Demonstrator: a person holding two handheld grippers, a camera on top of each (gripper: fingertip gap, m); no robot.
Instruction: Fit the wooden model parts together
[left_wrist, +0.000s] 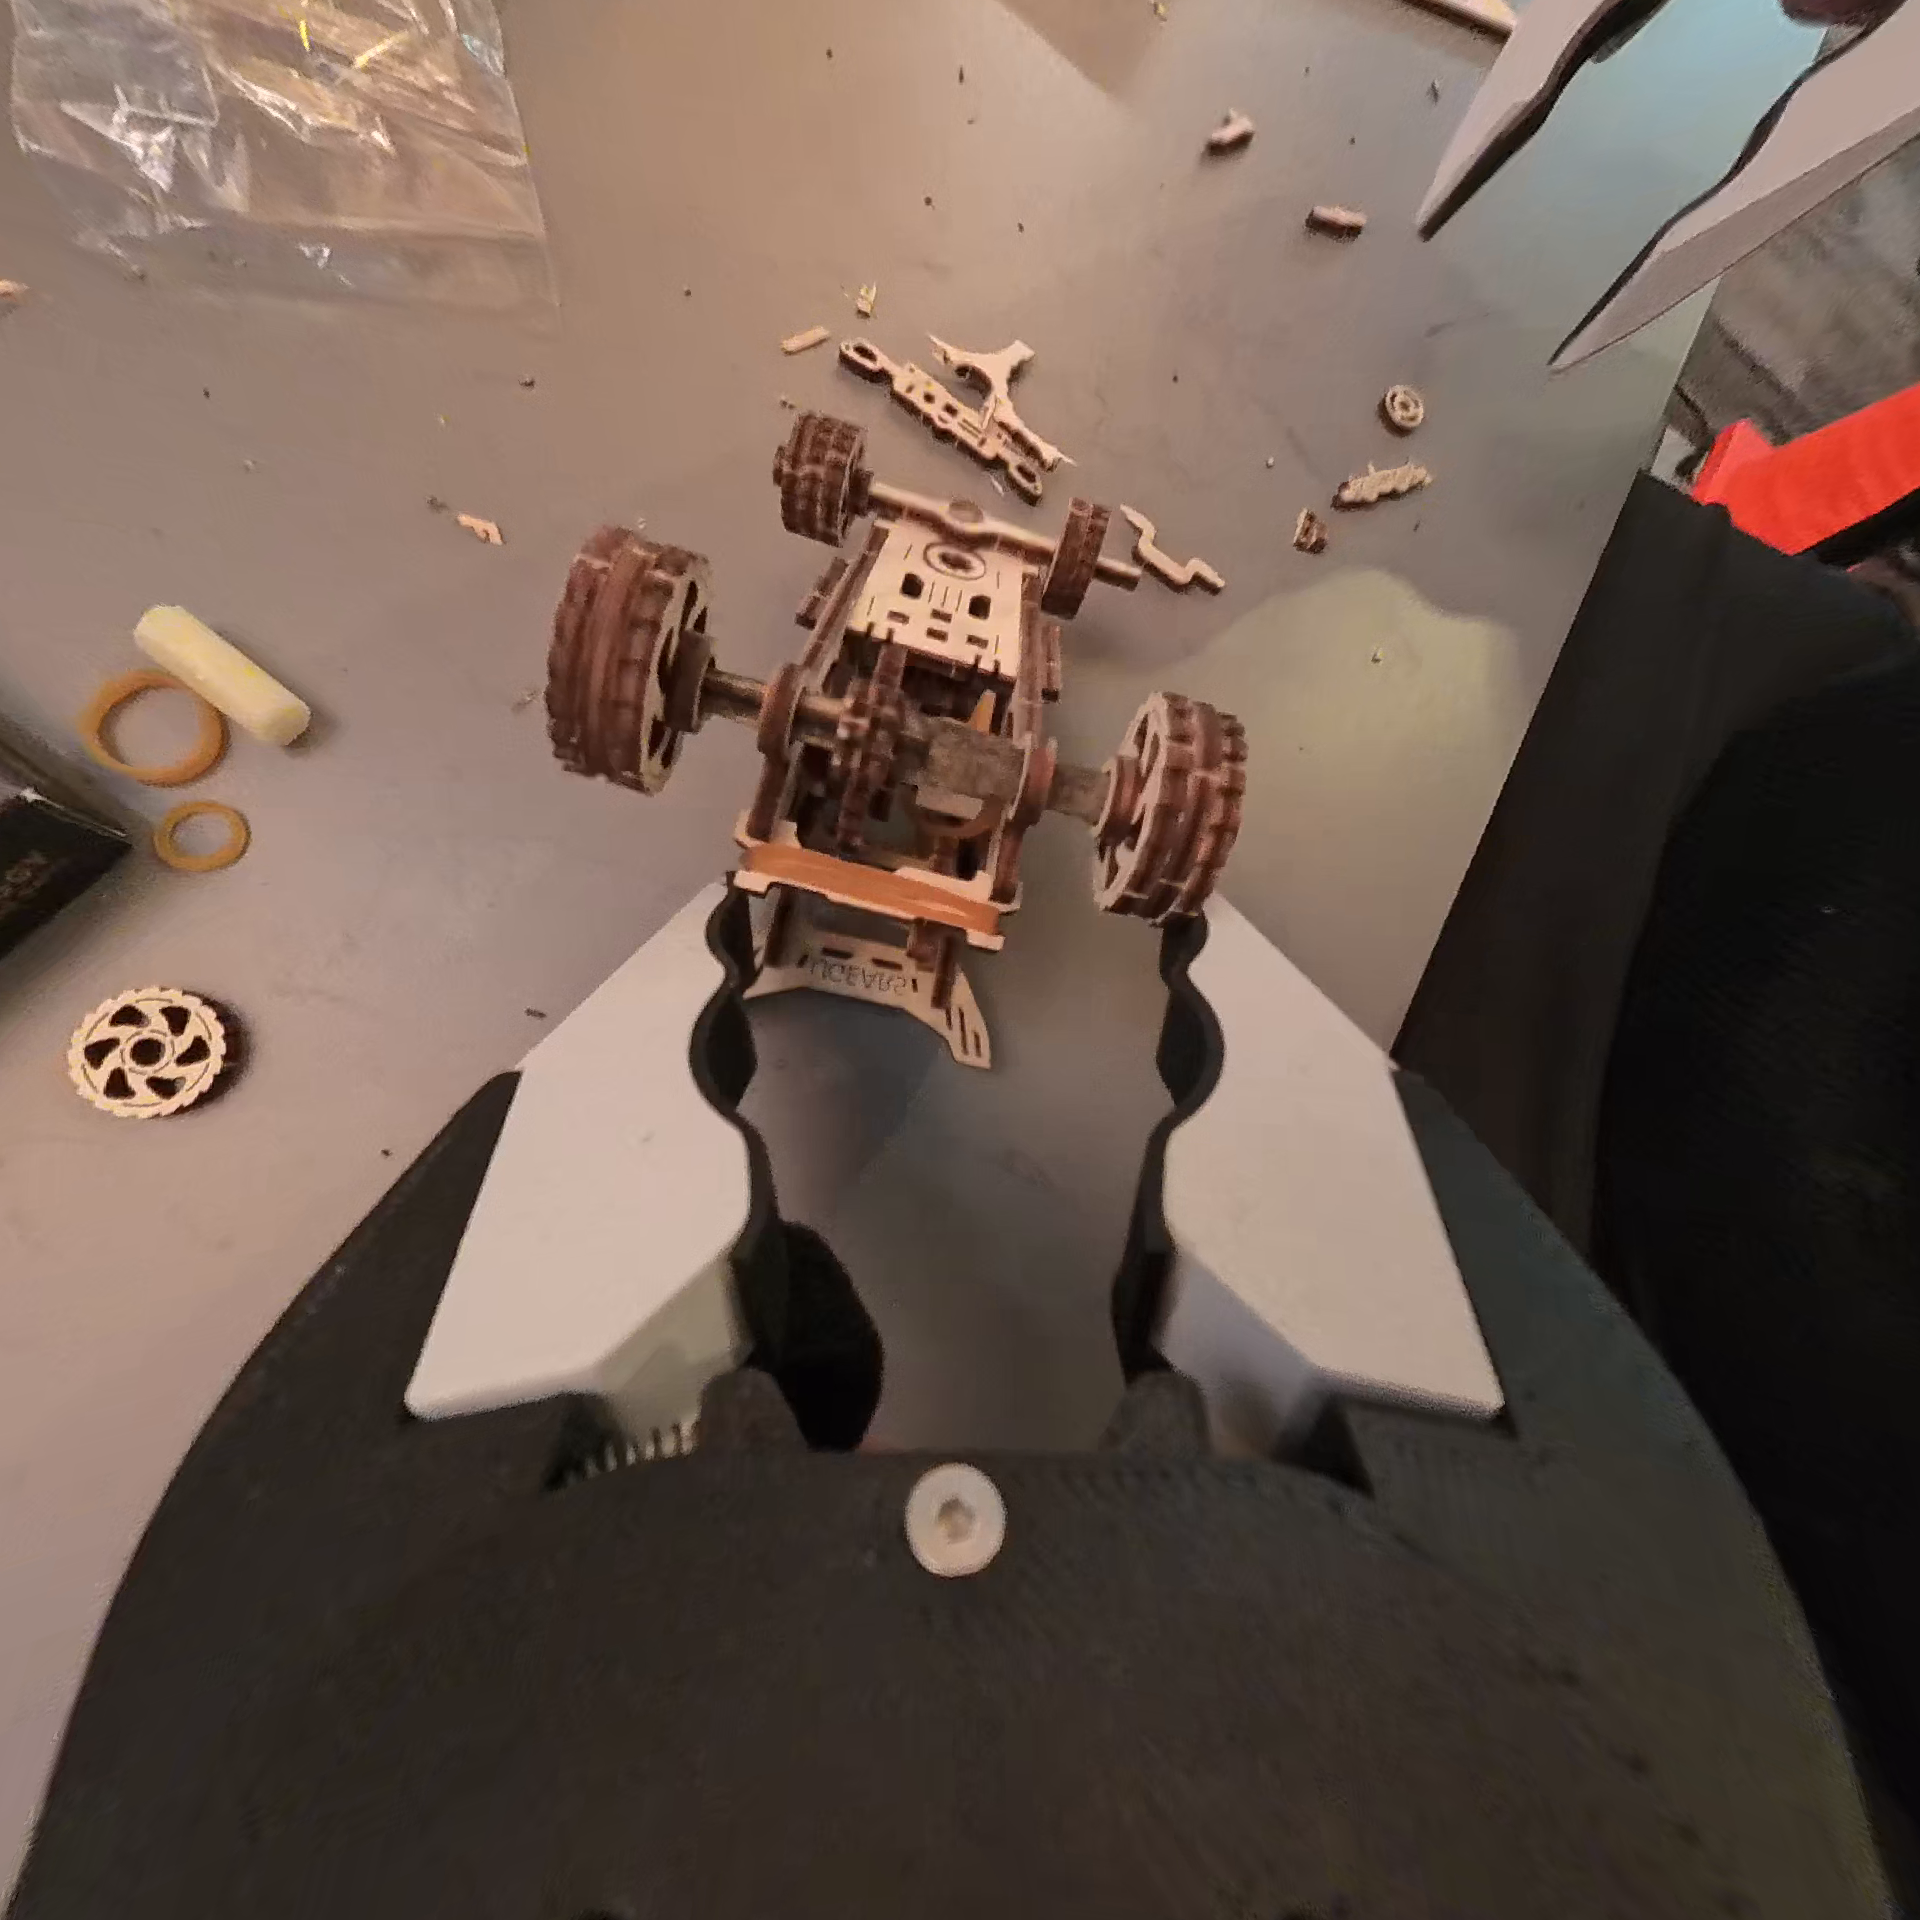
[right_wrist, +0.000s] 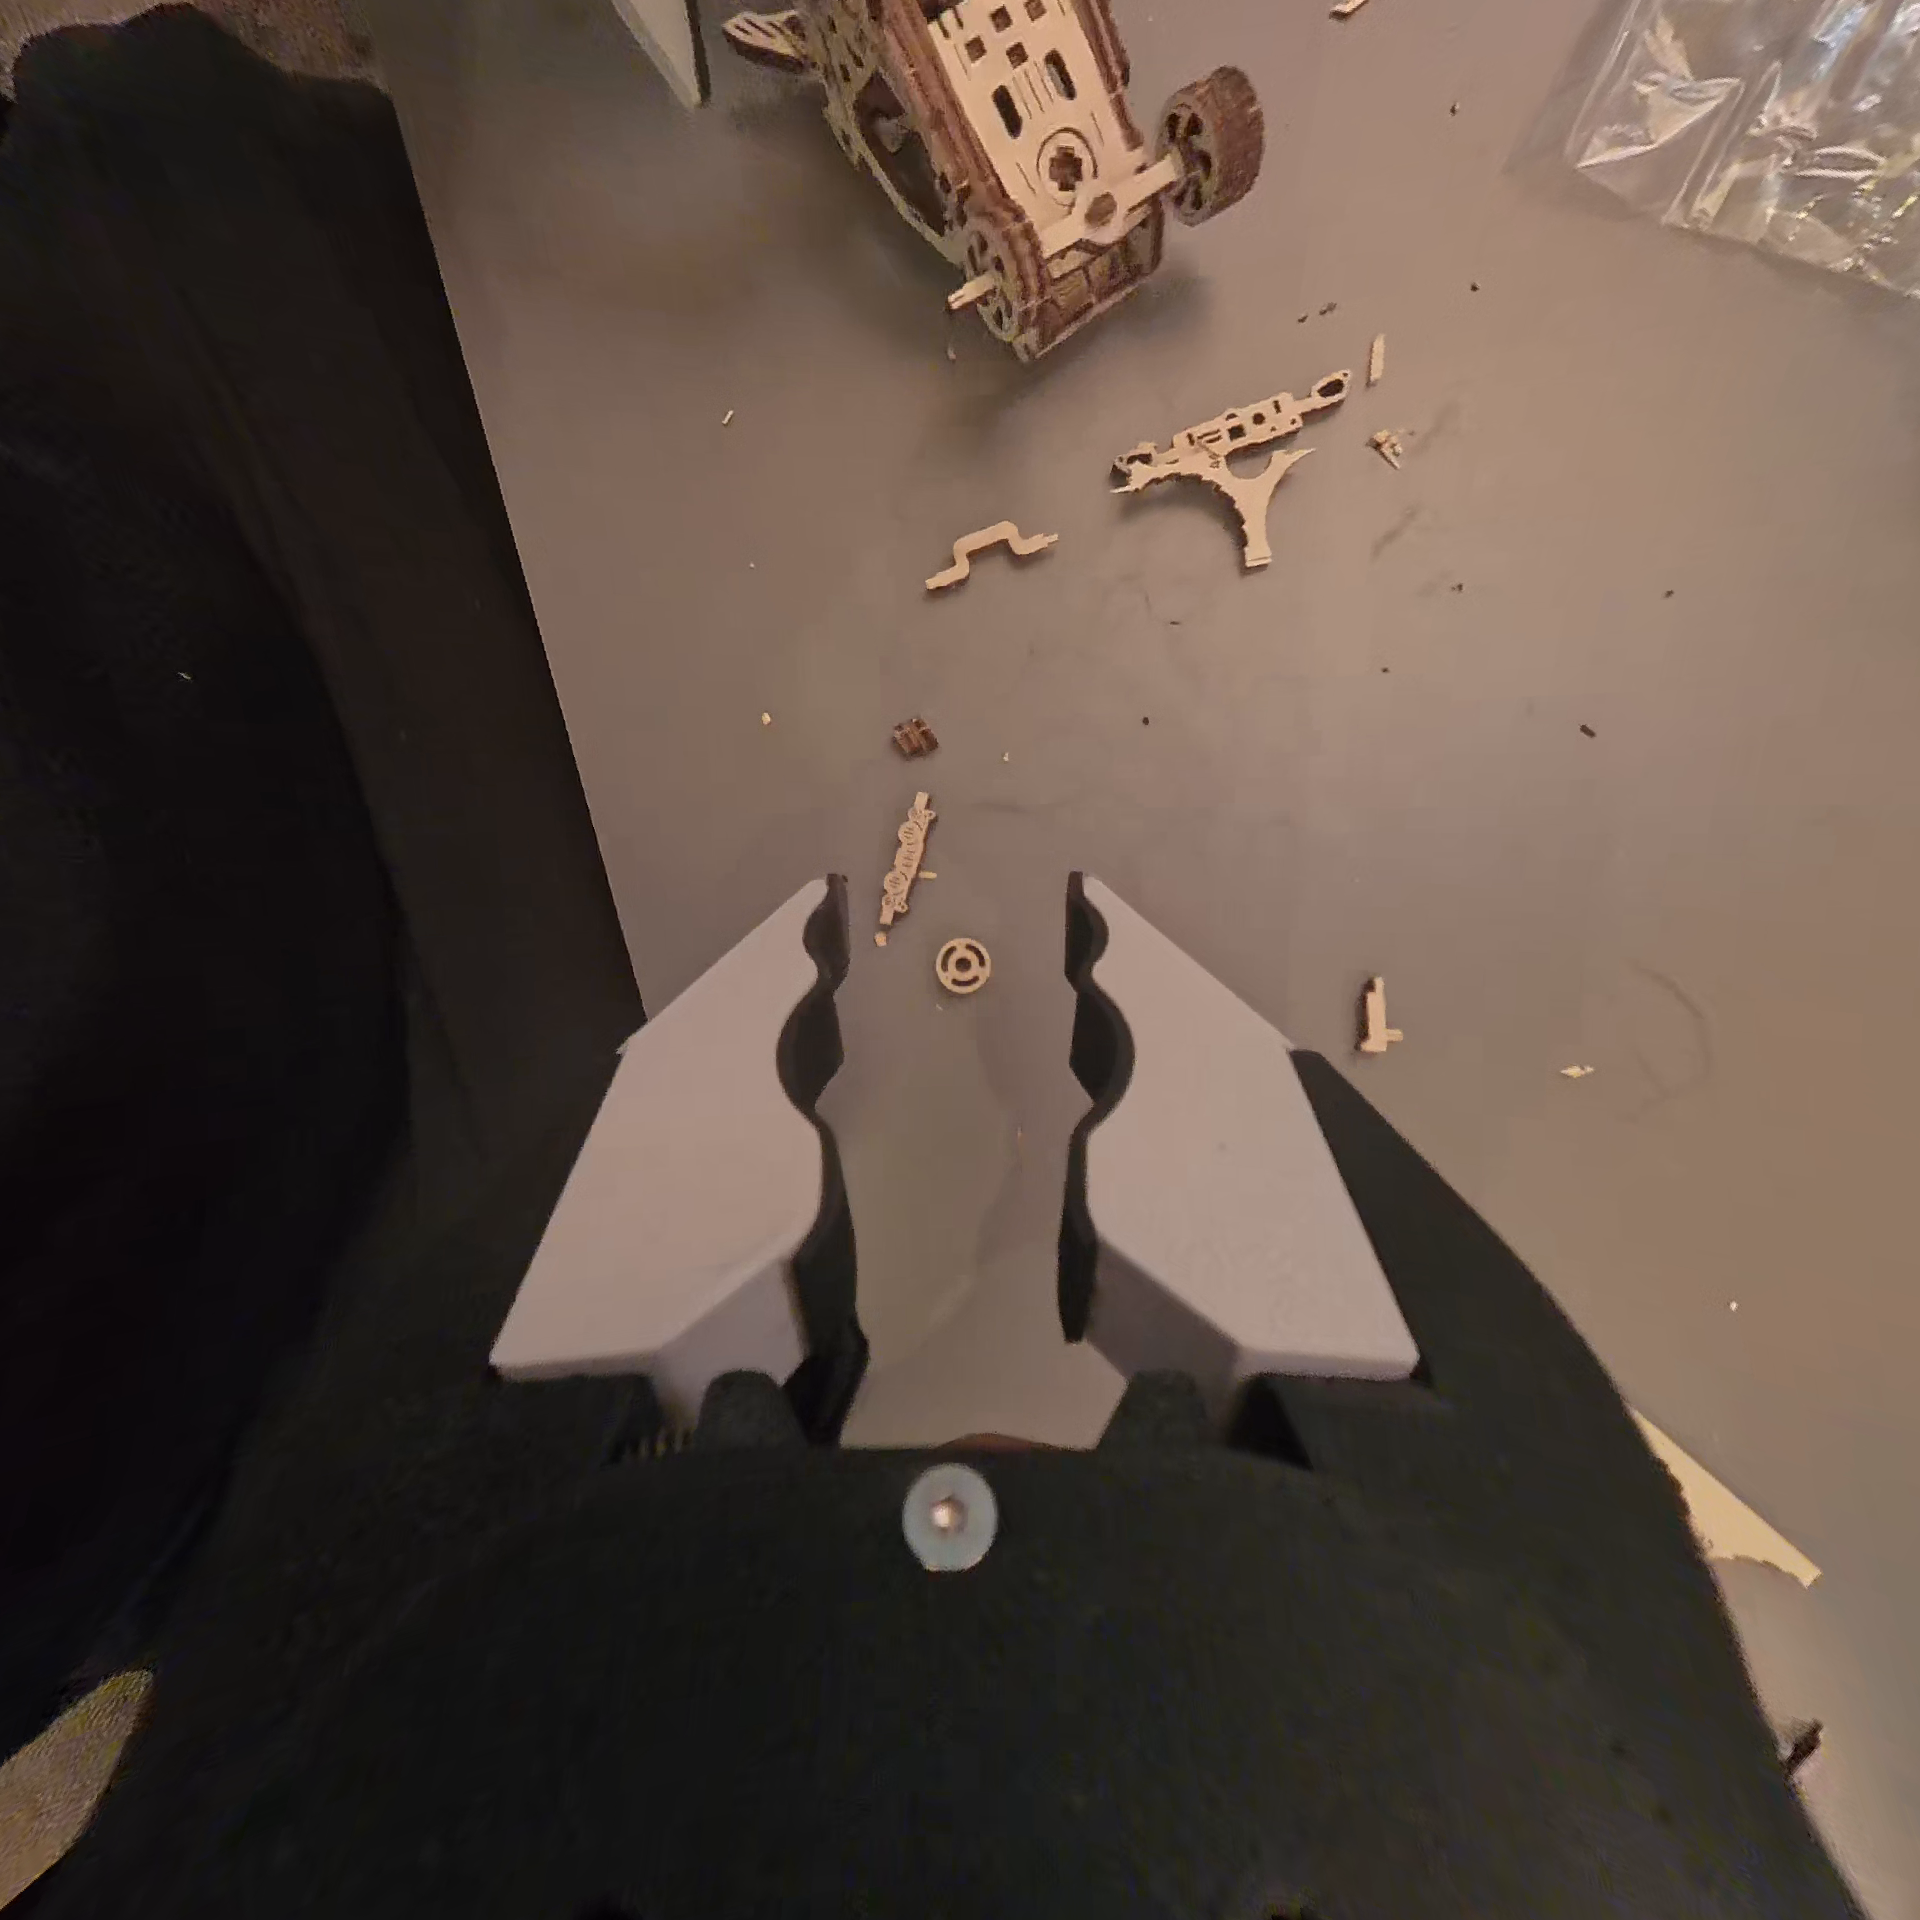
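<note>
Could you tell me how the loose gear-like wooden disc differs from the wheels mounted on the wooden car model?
The loose wooden disc lies flat on the grey table, while the mounted wheels stand on edge on their axles. The disc is a single thin, pale layer with curved cutouts; the wheels are thick stacks of dark-edged layers. The disc lies alone, whereas the wheels belong to the car model. Both are round, toothed and wooden.

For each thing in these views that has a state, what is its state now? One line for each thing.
left gripper: open, its fingers either side of the car's rear end; contact unclear.
right gripper: open, empty, above the table.
wooden model car: partly built, tilted, four wheels on.
small round wooden ring: loose, flat, between the right gripper's tips.
toothed wooden disc: loose, flat.
rubber bands: loose, unstretched.
plastic bag: crumpled, flat.
</note>
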